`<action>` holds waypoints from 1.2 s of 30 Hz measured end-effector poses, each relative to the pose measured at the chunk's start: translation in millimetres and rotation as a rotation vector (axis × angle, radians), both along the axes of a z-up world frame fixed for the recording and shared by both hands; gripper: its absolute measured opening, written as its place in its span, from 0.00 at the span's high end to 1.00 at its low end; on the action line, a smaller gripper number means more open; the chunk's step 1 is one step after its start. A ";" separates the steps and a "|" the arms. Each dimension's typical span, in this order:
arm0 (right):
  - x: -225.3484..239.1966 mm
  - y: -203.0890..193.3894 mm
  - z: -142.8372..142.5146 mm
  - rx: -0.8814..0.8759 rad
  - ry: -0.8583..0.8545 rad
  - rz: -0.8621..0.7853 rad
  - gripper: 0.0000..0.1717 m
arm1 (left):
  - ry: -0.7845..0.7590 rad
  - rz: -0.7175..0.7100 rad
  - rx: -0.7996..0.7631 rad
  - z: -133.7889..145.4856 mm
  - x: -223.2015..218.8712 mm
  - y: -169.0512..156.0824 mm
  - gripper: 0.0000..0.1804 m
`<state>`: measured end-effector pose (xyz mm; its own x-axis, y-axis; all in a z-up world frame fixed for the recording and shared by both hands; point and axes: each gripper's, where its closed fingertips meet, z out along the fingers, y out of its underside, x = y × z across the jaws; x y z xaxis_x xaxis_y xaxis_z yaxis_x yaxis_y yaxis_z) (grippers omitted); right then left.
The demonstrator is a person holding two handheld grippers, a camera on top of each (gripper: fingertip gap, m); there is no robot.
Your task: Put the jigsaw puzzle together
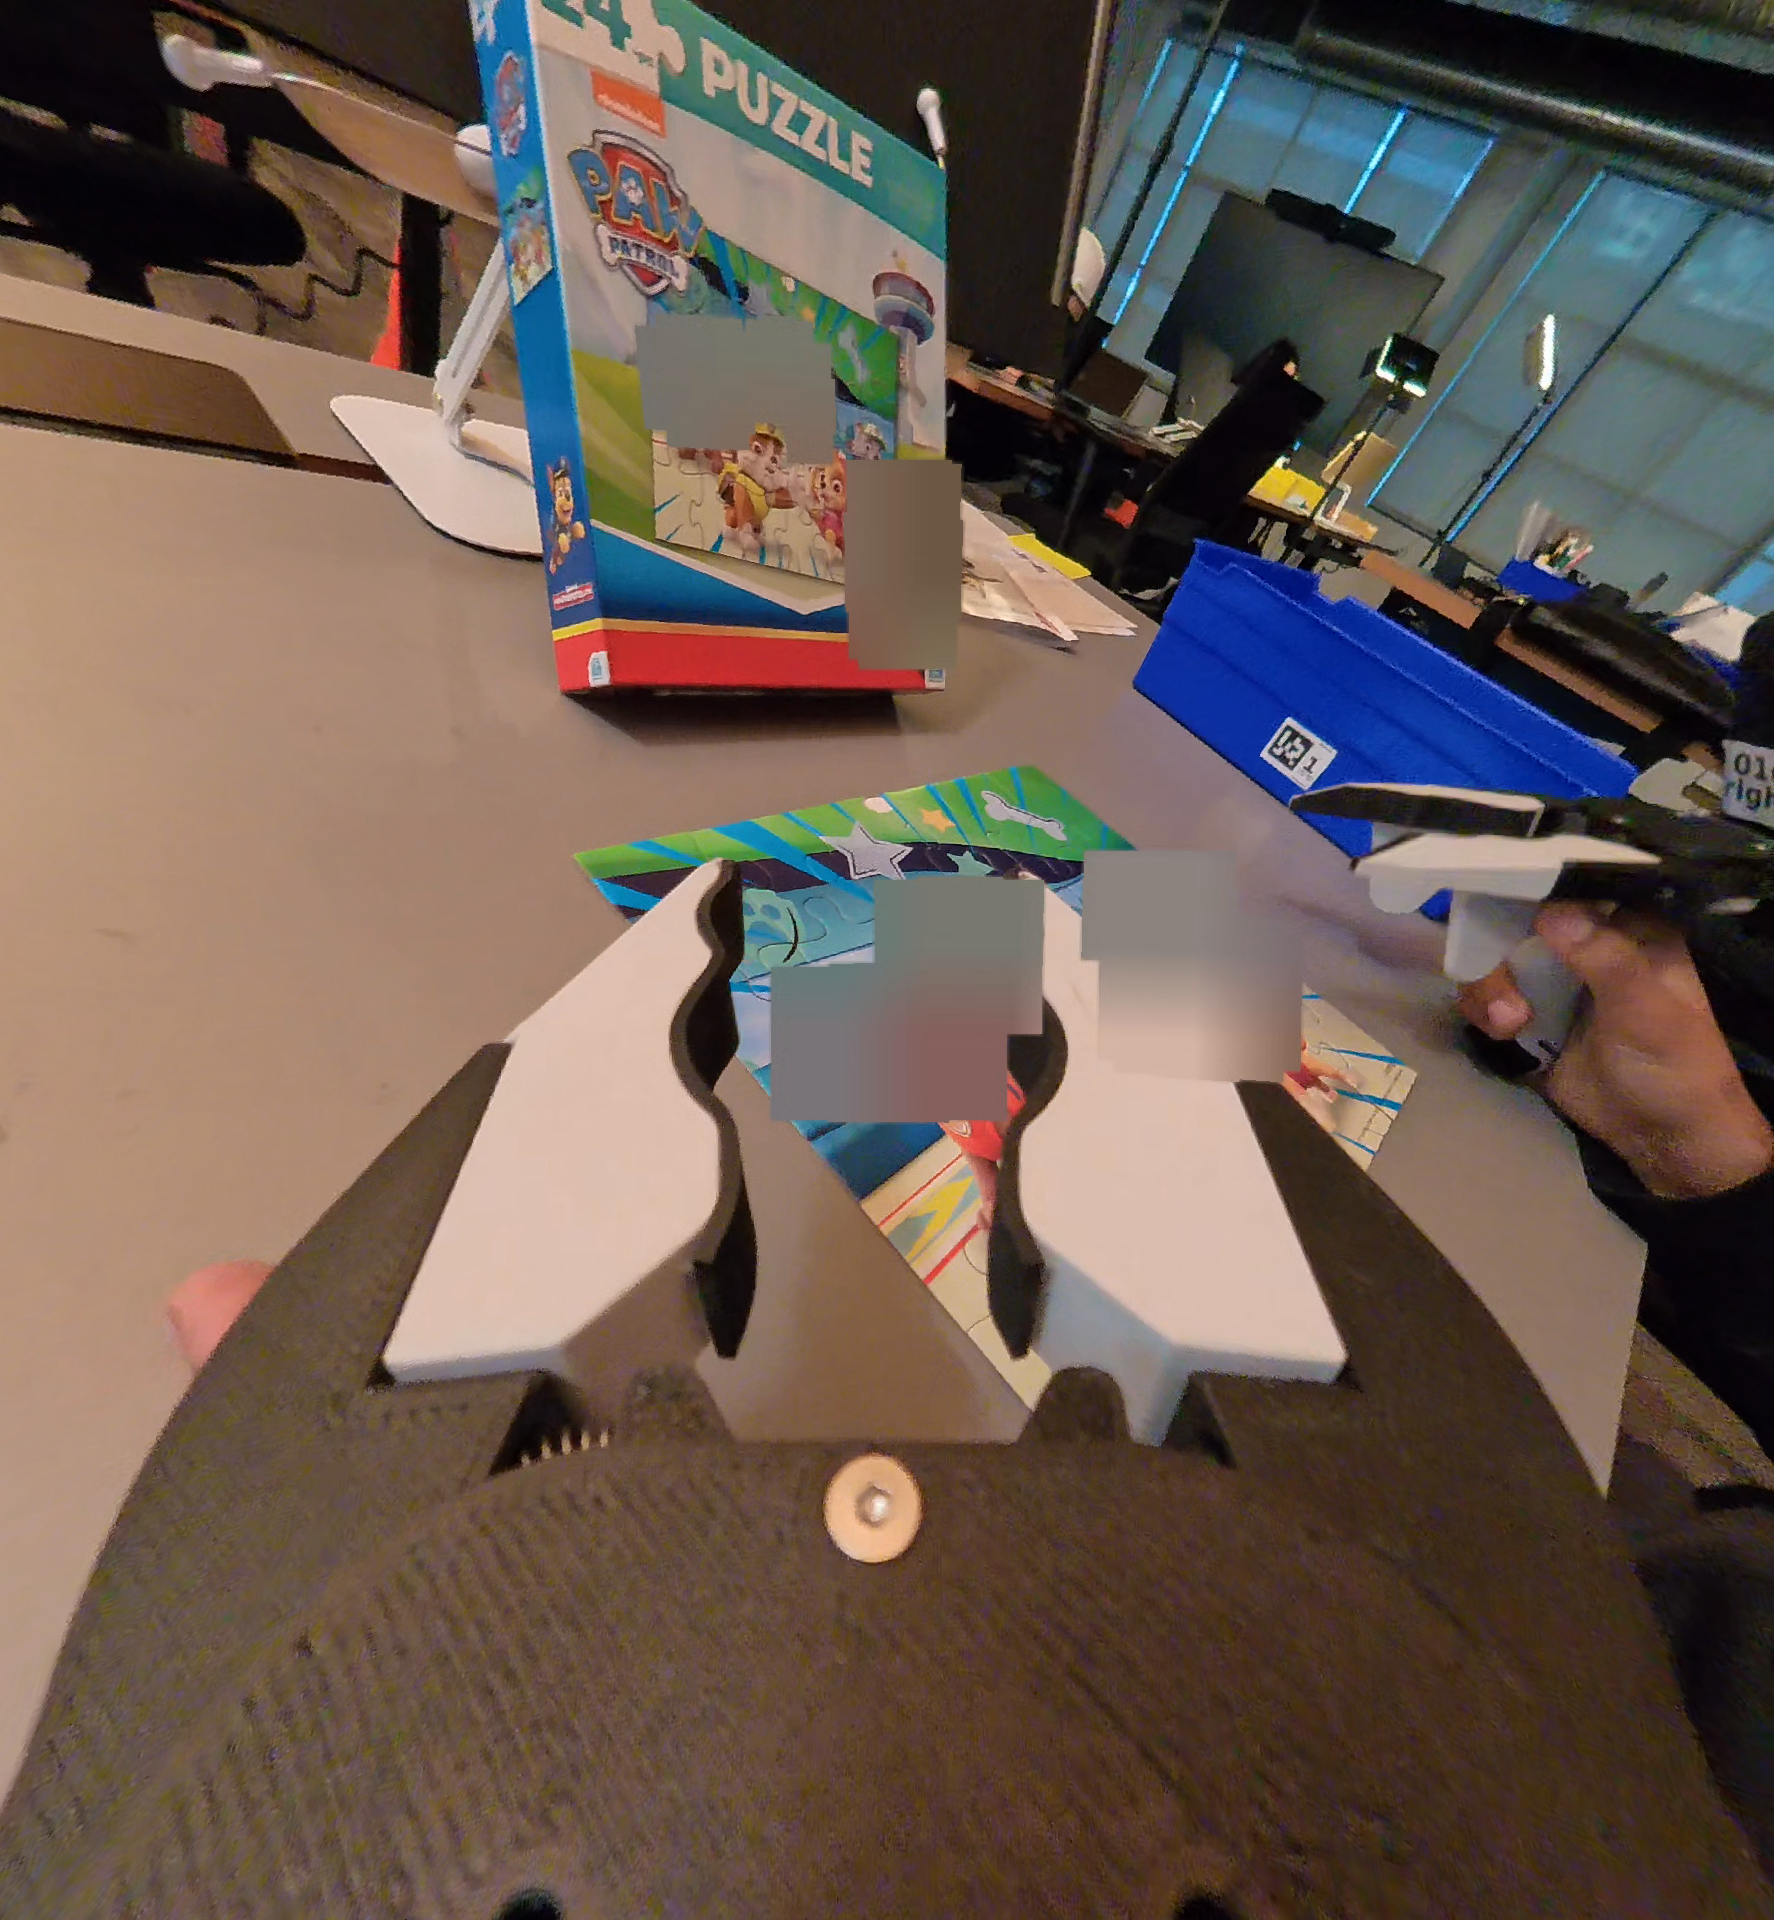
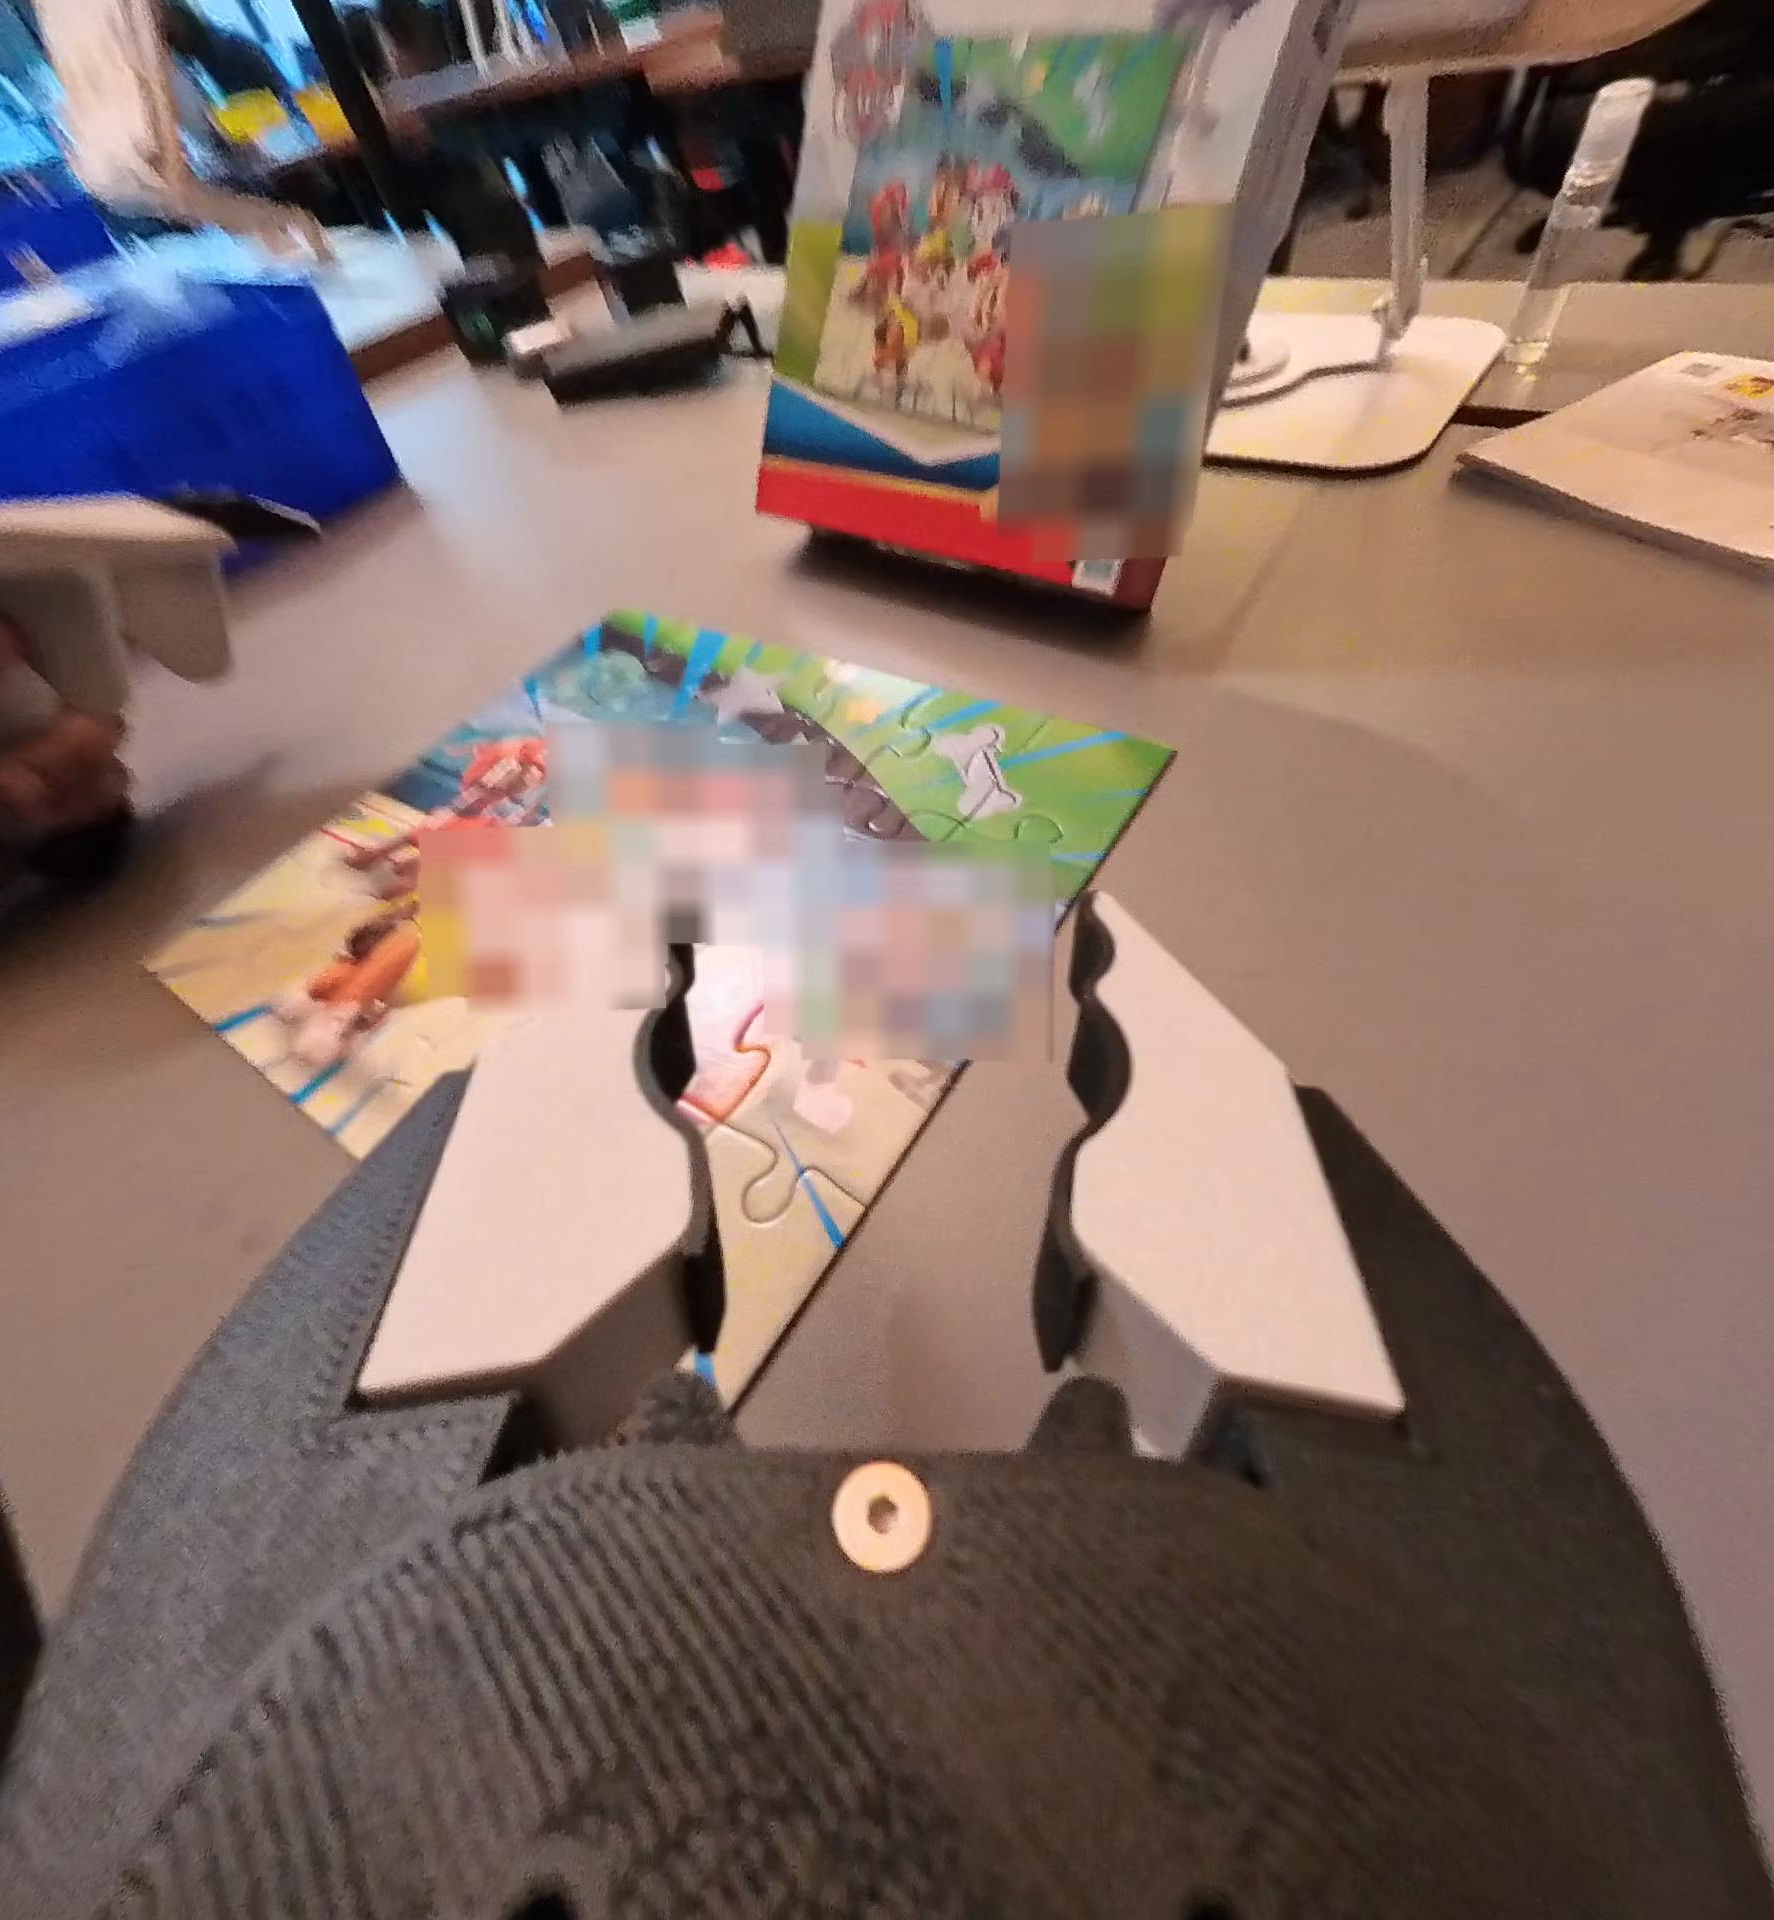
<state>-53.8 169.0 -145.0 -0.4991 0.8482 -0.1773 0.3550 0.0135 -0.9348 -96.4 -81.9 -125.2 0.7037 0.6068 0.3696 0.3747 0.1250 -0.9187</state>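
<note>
An assembled colourful jigsaw puzzle (image 1: 966, 821) lies flat on the grey table (image 1: 239, 727). My left gripper (image 1: 888, 883) hovers just over its near left part with its jaws open and nothing between the pads. My right gripper (image 2: 883, 930) hovers over the puzzle's (image 2: 1049, 769) near corner, open, with nothing between its pads. It also shows in the left wrist view (image 1: 1361, 831), held by a hand at the right, beside the puzzle. The left gripper shows blurred at the left edge of the right wrist view (image 2: 135, 582). A puzzle box (image 1: 717, 582) stands upright behind the puzzle.
A blue bin (image 1: 1330, 665) sits on the table to the right of the puzzle, and shows blurred in the right wrist view (image 2: 135, 395). A white lamp base (image 1: 426, 457) stands behind the box. Printed papers (image 2: 1672, 468) lie at the table's far side.
</note>
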 end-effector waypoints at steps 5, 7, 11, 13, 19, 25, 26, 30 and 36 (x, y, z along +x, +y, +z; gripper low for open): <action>13.7 12.0 32.2 -0.199 0.141 0.024 0.65 | 0.070 -0.019 -0.033 5.0 8.3 5.7 0.73; 19.4 14.6 41.9 -0.288 0.176 0.036 0.66 | 0.094 -0.025 -0.051 6.1 11.2 8.1 0.73; 24.3 12.5 46.3 -0.392 0.161 0.083 0.63 | 0.121 -0.033 -0.084 6.1 14.6 12.0 0.73; 24.2 12.6 46.4 -0.392 0.161 0.083 0.63 | 0.123 -0.035 -0.089 5.9 14.9 12.4 0.73; 24.1 5.7 42.8 -0.323 0.161 0.084 0.63 | 0.105 -0.056 -0.051 7.1 16.4 13.5 0.72; 21.5 -12.1 28.2 -0.061 0.181 0.053 0.62 | 0.139 -0.078 -0.073 8.6 21.7 18.0 0.71; 20.4 -15.9 23.6 0.017 0.191 0.043 0.63 | 0.148 -0.082 -0.082 8.5 22.8 19.4 0.71; 19.0 -31.8 5.0 0.295 0.219 0.042 0.66 | 0.159 -0.088 -0.106 7.4 24.6 22.1 0.71; 18.6 -41.3 -17.6 0.568 0.239 0.061 0.77 | 0.114 -0.151 -0.058 6.8 29.7 27.8 0.72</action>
